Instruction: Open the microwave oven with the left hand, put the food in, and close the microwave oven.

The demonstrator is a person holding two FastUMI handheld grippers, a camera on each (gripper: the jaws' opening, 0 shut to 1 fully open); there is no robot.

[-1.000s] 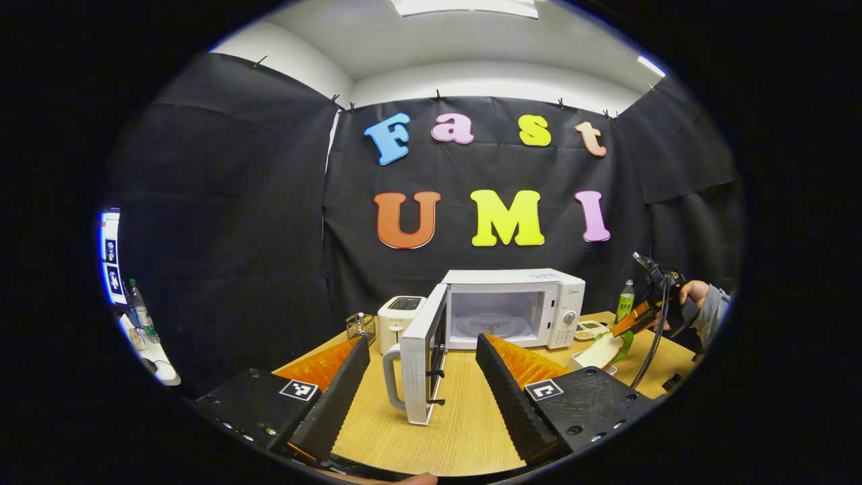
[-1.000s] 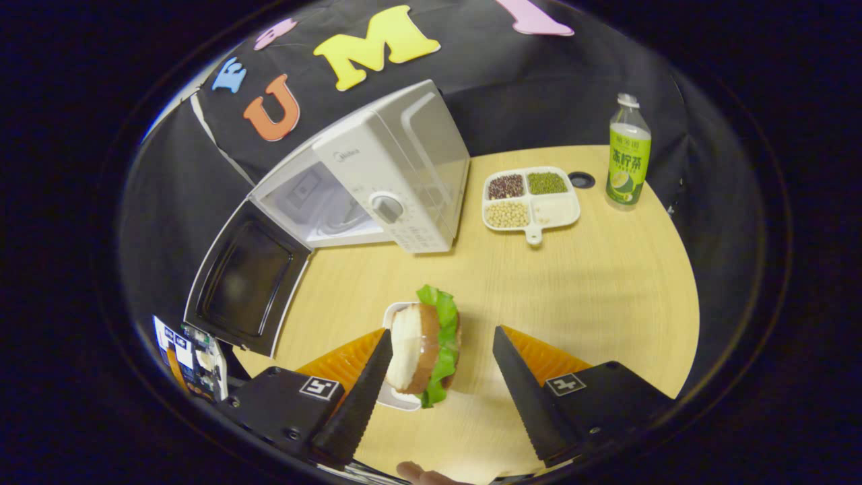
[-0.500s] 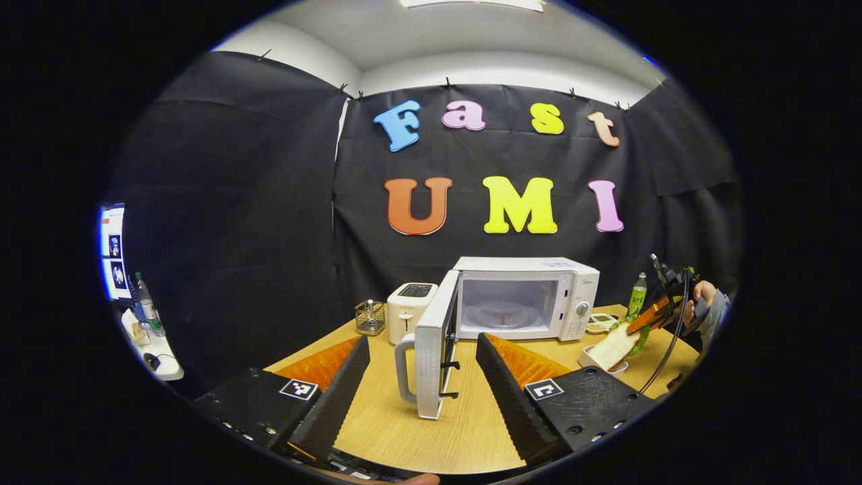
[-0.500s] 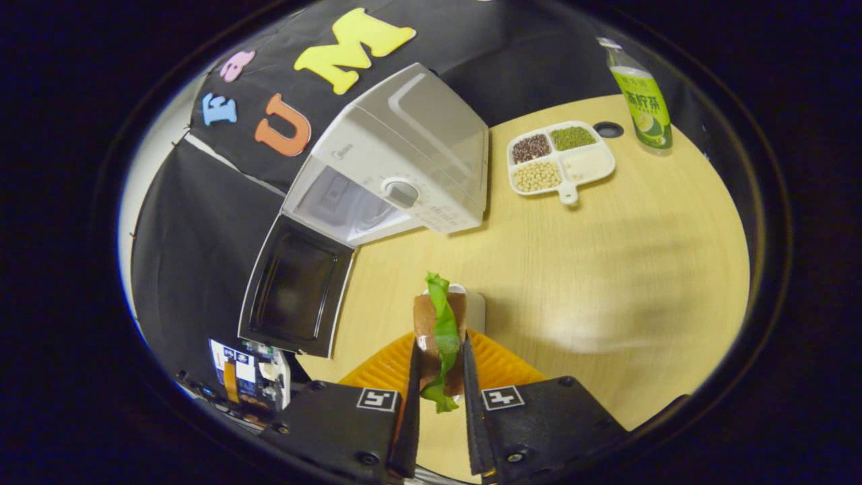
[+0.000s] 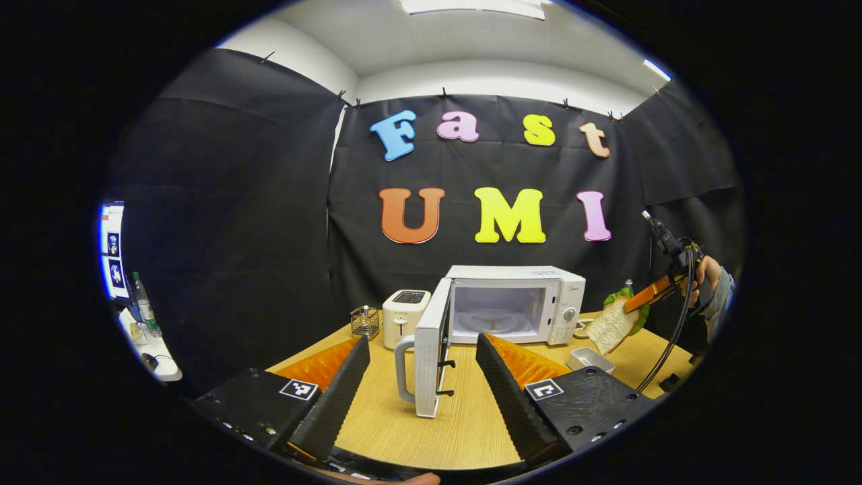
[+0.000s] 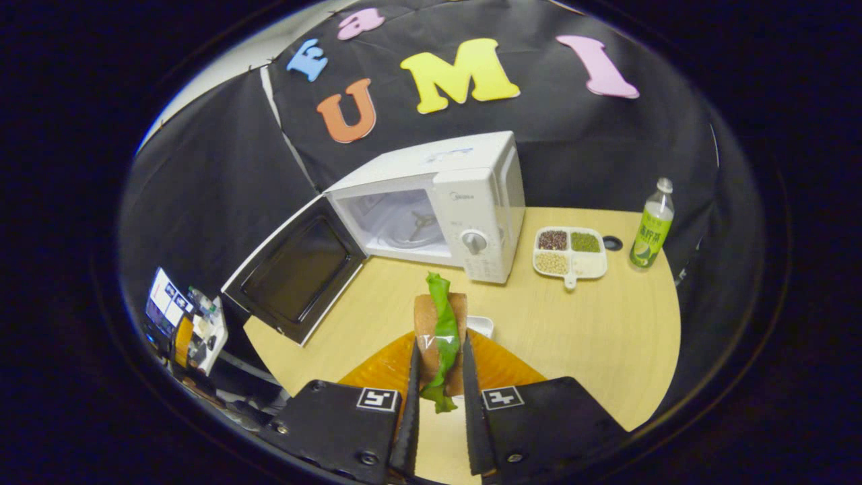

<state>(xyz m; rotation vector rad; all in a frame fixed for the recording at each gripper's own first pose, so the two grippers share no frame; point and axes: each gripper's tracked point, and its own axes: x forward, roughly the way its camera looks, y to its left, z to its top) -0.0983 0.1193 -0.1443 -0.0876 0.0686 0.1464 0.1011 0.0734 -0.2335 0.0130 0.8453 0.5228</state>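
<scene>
A pale wooden worktop (image 5: 465, 424) stands in a booth hung with black cloth. In the left gripper view, the left gripper (image 5: 423, 350) hovers low over the near edge, its 2 fingers spread wide with nothing between them. Straight ahead at 12 o'clock the microwave (image 5: 515, 303) stands with its door (image 5: 431, 357) swung out toward the camera, handle on the near side, cavity bare. A toaster (image 5: 403, 316) and a small wire basket (image 5: 364, 321) sit at 11 o'clock. At 2 o'clock a hand (image 5: 704, 276) holds the right gripper (image 5: 640, 303) aloft, the sandwich (image 5: 614, 325) clear above a white dish (image 5: 589, 359).

In the right gripper view, the 2 fingers (image 6: 411, 377) are closed tight on the sandwich (image 6: 439, 330), lettuce hanging between them. The microwave (image 6: 444, 205) lies at 12 o'clock, its door (image 6: 296, 279) open at 10 o'clock. A divided tray of beans (image 6: 570, 250) and a green bottle (image 6: 650, 229) stand at 2 o'clock.
</scene>
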